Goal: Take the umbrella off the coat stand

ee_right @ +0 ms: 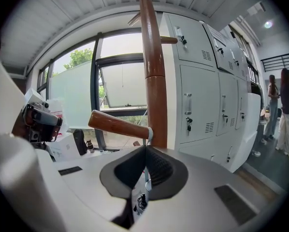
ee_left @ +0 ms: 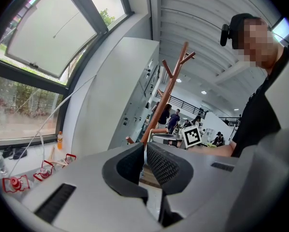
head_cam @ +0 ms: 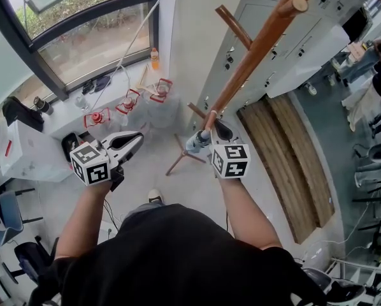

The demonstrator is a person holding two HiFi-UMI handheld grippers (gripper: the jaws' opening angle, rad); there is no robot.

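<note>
Our right gripper (ee_right: 145, 148) pinches the thin strap (ee_right: 149, 134) of the grey folded umbrella (head_cam: 197, 142) on the brown wooden coat stand (head_cam: 257, 50), left gripper (ee_left: 144, 146) closed empty; next we should lift it off its peg.

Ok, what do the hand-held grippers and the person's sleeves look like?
The left hand-held gripper and right hand-held gripper have pale grey bodies, black textured pads and white cubes with black square markers. The person wears a black short-sleeved shirt.
</note>
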